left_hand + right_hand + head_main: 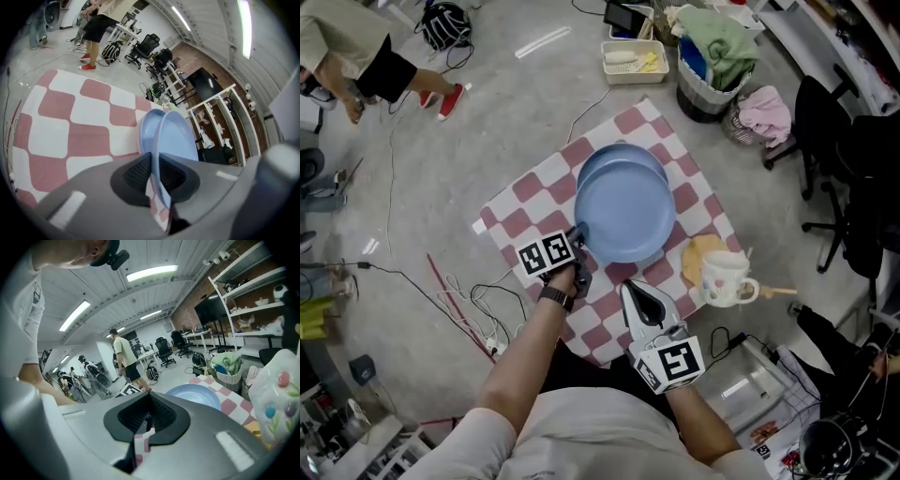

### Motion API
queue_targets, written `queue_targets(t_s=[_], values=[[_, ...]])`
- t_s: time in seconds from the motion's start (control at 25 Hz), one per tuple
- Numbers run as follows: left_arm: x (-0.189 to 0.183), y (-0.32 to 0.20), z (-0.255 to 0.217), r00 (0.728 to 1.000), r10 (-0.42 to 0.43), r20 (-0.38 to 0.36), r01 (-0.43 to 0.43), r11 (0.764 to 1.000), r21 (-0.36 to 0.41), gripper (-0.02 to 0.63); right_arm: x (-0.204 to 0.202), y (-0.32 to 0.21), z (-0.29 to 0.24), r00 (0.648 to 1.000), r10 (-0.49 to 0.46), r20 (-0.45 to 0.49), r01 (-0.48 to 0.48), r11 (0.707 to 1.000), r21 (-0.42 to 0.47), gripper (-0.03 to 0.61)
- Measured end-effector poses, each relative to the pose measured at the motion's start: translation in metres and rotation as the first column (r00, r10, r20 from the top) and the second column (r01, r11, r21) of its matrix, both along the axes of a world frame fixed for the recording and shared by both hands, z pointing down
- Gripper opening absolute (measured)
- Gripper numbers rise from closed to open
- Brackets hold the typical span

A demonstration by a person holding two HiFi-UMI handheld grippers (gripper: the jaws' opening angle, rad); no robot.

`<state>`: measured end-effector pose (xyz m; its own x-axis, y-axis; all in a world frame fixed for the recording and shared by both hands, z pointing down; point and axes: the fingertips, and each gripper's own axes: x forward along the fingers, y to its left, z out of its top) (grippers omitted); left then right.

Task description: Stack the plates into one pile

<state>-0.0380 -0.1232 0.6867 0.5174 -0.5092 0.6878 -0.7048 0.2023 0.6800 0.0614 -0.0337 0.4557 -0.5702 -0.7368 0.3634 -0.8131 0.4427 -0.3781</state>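
Two light blue plates lie on a red-and-white checkered cloth [525,192]. The nearer plate [625,214] overlaps the farther plate [619,157] and hides its front part. My left gripper [578,246] is shut on the near-left rim of the nearer plate. In the left gripper view that plate [177,140] stands edge-on between the jaws of the left gripper [154,174], with the other plate [145,136] just behind it. My right gripper [642,302] hovers over the cloth's near edge, shut and empty. The right gripper view has the right gripper [149,416] short of a blue plate [196,396].
A white floral mug [727,278] sits on a yellow cloth [698,255] at the checkered cloth's right corner, close to my right gripper. Baskets [712,56], a tray [633,61], cables [478,309] and an office chair [844,178] surround the cloth. A person [366,66] stands far left.
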Motion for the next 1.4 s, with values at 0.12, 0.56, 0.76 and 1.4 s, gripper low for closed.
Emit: queue_targets(t_s=[0.12,0.56,0.76,1.4], values=[[0.001,-0.017,0.006,1.000,-0.016,0.008,0.016,1.000,-0.009,0.032,0.004,-0.009,0.004,1.000,0.001,0.004,-0.001,1.000,-0.014,0.009],[0.004,-0.052,0.024,0.997,-0.067,0.025,0.067,0.997,-0.030,0.038,0.011,-0.025,0.021,1.000,0.013,0.018,-0.012,0.998,-0.055,0.009],[-0.002,-0.059,0.030,0.998,-0.047,0.050,0.048,0.998,-0.033,0.043,0.011,-0.027,0.024,1.000,0.013,0.020,-0.012,0.998,-0.062,0.009],[-0.020,-0.038,-0.014,0.986,0.070,0.152,-0.079,0.995,0.055,0.091,-0.009,-0.031,0.001,1.000,-0.006,0.018,0.007,1.000,-0.012,0.009]])
